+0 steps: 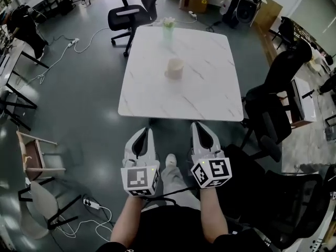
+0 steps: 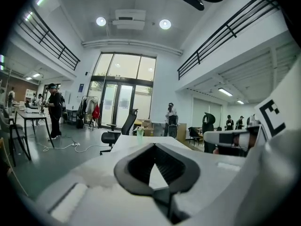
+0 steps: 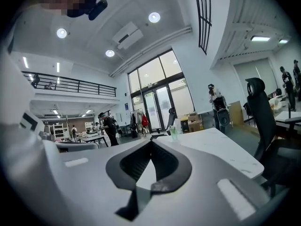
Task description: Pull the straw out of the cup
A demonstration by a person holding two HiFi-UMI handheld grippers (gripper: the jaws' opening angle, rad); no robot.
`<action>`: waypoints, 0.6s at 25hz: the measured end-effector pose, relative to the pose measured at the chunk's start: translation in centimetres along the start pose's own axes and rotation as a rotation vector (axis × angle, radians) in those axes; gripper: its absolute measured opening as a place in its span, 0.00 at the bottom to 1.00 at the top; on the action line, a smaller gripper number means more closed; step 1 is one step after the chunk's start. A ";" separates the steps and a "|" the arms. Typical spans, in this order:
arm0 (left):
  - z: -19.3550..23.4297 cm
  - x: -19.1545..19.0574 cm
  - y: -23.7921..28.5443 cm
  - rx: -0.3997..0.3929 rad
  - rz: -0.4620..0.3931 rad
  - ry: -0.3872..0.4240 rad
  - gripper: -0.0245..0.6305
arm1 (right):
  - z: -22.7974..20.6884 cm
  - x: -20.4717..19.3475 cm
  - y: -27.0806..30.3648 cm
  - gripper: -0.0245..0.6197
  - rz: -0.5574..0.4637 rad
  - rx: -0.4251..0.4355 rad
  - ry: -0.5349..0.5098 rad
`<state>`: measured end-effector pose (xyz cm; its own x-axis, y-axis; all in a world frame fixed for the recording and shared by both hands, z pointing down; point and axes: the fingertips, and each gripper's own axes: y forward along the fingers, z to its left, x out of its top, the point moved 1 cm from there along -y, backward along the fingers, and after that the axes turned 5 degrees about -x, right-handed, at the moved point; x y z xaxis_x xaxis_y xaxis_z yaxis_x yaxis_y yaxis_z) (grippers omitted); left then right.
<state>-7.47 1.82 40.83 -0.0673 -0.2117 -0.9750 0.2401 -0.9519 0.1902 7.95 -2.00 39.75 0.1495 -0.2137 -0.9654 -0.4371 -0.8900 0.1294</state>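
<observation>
A white marble table [image 1: 210, 96] carries a cream cup [image 1: 175, 67] near its middle and a pale green cup [image 1: 168, 30] at its far edge. Something whitish sticks out of the green cup's top; I cannot make out a straw clearly. Both grippers hang side by side, short of the table's near edge and apart from both cups. My left gripper [image 1: 145, 130] and my right gripper [image 1: 198, 124] have their tips together and hold nothing. The green cup [image 2: 139, 134] shows far off above the left gripper [image 2: 154, 145], and the same green cup [image 3: 174, 132] above the right gripper [image 3: 151, 141].
A black office chair [image 1: 129, 16] stands behind the table and another black chair [image 1: 275, 96] at its right side. A wooden chair [image 1: 35, 159] and floor cables [image 1: 89, 203] lie to the left. The wearer's legs are below me. People stand far off in the hall.
</observation>
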 end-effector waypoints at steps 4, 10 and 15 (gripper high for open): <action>0.1 1.3 5.4 -0.006 0.011 0.008 0.04 | -2.4 0.8 4.4 0.04 0.028 0.016 0.005; -1.0 3.4 11.1 -0.041 0.015 0.024 0.04 | -4.5 3.0 9.1 0.04 0.029 0.041 -0.007; -1.1 4.3 13.6 -0.051 0.011 0.030 0.04 | -5.0 3.6 11.4 0.04 0.033 0.049 -0.003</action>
<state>-3.46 -11.82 39.07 -0.0357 -0.2143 -0.9761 0.2893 -0.9371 0.1951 7.94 -14.91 38.87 0.1316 -0.2409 -0.9616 -0.4845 -0.8619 0.1496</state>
